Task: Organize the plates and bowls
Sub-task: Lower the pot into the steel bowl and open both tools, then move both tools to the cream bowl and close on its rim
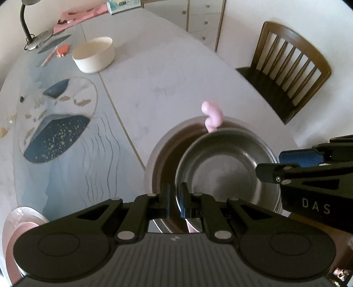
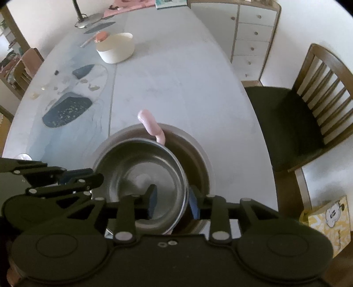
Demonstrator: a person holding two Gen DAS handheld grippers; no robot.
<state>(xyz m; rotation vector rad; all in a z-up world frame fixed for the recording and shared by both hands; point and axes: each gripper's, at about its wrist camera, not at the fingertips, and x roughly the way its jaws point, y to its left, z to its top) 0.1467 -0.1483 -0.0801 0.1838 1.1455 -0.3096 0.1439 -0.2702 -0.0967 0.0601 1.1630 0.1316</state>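
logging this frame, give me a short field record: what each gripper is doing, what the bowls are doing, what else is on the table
left gripper: shut on steel bowl's near rim
right gripper: jaws straddle steel bowl's rim, gap still visible
steel bowl: tilted inside the brown bowl
brown bowl: on the table, pink spoon leaning out of it
cream bowl: far end, alone
pink plate: near left edge

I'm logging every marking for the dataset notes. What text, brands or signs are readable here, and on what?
"DAS": white letters on the right claw, cut off by the frame edge.
Yellow box on the floor: cartoon figure, side print too blurred to read.
Box at the table's far end: print too small to read.
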